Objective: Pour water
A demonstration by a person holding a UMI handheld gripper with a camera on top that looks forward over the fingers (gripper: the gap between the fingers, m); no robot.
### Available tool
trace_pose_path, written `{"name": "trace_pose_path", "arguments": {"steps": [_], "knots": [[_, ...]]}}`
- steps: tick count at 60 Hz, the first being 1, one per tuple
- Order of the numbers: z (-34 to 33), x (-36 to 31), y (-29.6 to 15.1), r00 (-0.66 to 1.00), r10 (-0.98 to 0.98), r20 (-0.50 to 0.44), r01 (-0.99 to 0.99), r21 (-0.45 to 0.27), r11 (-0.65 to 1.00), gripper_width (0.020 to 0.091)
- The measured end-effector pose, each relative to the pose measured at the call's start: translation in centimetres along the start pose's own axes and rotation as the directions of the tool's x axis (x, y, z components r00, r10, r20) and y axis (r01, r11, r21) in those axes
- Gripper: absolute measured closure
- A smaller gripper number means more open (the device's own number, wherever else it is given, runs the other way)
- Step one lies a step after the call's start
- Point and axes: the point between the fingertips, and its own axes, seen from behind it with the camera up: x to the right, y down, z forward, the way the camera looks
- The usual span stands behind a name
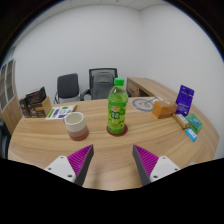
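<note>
Bottle (pixel 118 108), green with yellow label, stands upright on coaster on counter (pixel 110 155), just beyond hand-held gripper (pixel 112 160), whose 2 fingers are spread wide, lined up for a grasp. Cup (pixel 76 124) sits just left, likely the pour target.

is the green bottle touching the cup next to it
Apart. The gripper view shows bare table between the green bottle and the cup. The hand-held gripper is open, short of both.
</note>
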Motion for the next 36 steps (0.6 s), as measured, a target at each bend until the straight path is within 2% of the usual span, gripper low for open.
{"name": "trace_pose_path", "arguments": {"steps": [11, 24, 36], "knots": [[-10.5, -2.9, 0.5, 0.999, 0.027, 0.031, -0.027, -0.004, 1.000, 0.0304], [-19.4, -7.8, -1.9, 0.994, -0.038, 0.104, 0.029, 0.081, 0.996, 0.0308], [-24.5, -11.6, -4.8, 0.987, -0.055, 0.149, 0.030, 0.164, 0.986, 0.0307]]}}
